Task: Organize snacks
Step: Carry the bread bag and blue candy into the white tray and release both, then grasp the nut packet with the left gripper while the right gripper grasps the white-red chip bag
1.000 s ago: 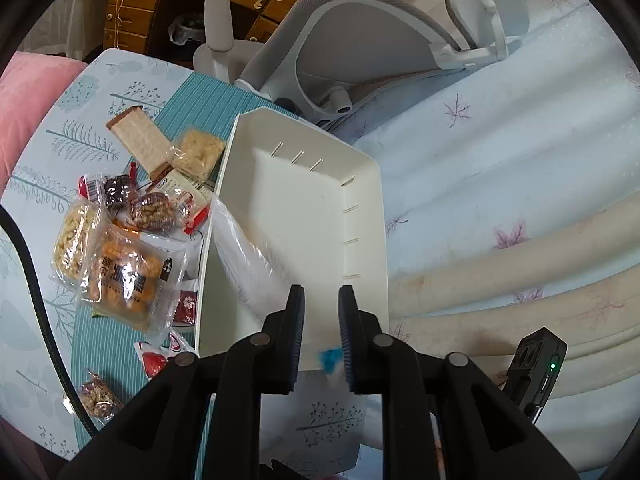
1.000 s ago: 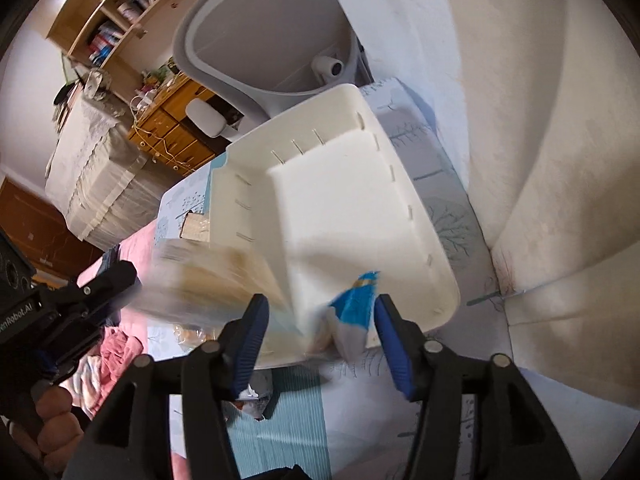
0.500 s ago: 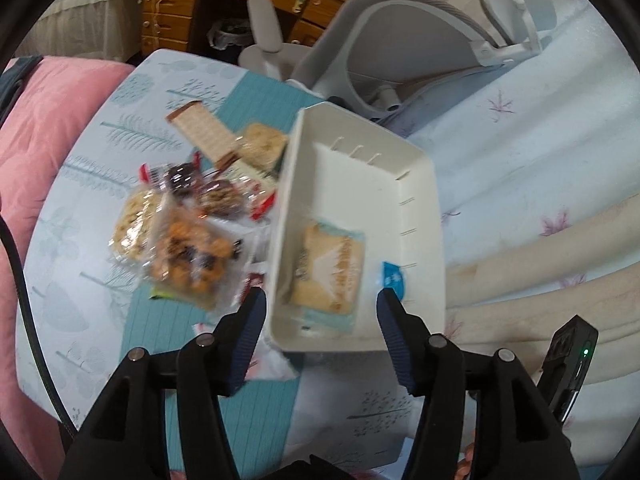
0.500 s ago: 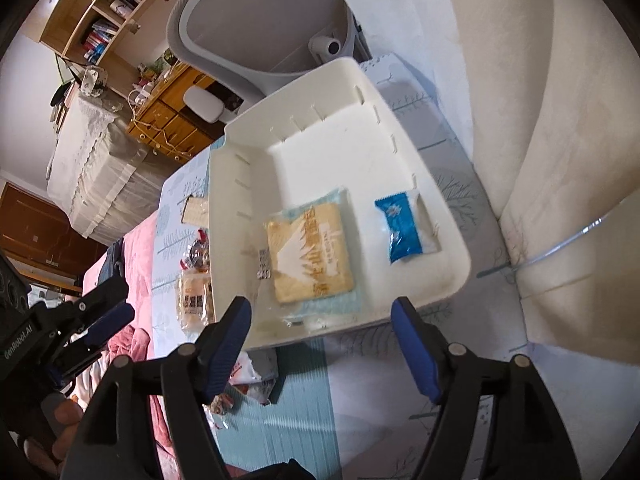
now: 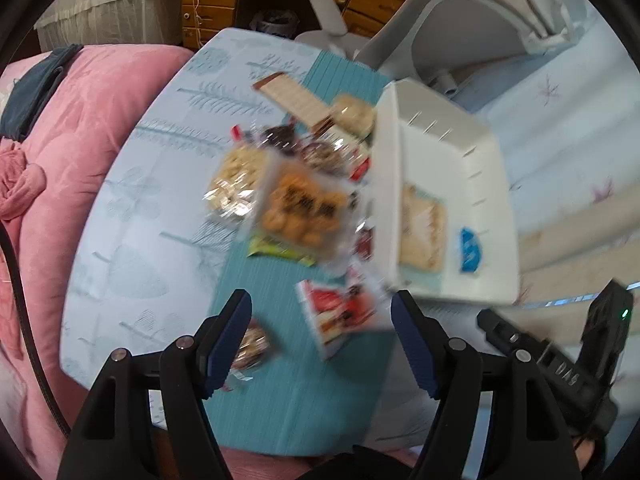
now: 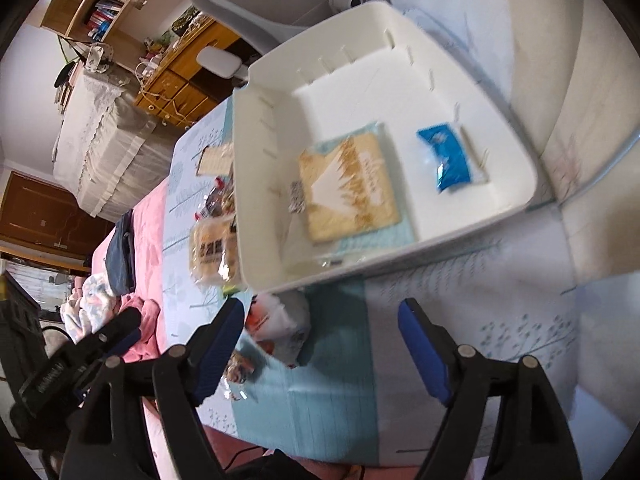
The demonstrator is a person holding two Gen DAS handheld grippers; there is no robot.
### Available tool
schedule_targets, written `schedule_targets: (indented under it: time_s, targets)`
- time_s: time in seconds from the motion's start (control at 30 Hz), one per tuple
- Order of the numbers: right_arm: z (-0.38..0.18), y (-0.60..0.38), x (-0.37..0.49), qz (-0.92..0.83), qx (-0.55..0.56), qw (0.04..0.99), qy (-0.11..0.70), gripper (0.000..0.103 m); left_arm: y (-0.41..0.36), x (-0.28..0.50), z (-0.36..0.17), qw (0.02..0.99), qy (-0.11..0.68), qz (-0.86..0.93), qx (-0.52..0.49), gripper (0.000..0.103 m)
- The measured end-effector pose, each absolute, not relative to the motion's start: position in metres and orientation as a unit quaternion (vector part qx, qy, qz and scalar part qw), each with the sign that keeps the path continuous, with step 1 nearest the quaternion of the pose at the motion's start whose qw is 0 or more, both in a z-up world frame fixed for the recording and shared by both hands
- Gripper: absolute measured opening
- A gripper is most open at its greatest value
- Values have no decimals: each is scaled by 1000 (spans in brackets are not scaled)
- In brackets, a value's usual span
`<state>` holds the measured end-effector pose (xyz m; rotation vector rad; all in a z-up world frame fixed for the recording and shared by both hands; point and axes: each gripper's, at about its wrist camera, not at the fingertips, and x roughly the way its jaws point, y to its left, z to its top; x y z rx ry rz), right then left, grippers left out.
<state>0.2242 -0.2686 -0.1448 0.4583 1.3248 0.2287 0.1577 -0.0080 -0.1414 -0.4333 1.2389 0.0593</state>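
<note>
Now red packet [image 5: 340, 312] between fingers [image 5: 228, 336].

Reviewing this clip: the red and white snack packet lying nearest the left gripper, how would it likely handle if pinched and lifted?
The red and white packet looks like a flat film pouch, so probably light and floppy, sagging from a corner pinch. Its glossy wrap may slip between the fingers. It lies flat on the teal mat, so an edge pinch by the open left gripper seems easiest.

Left gripper [image 5: 322, 334] and right gripper [image 6: 320, 350], closed on packets a second ago, now stand wide apart and empty. The cracker packet [image 6: 348, 188] and blue packet [image 6: 446, 158] now lie inside the white bin [image 6: 256, 216].
</note>
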Motion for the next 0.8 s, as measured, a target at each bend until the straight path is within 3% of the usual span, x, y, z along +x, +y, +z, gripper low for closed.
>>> schedule_targets:
  time_s: [0.57,0.8]
  targets:
    - [-201,-213,202,116,260,693,663,89,-12,122,-207,757,653,-17,-21,85]
    - [-225,-206,197,93,292,678,668,92,-22,129,-244,732,678,-51,31,85]
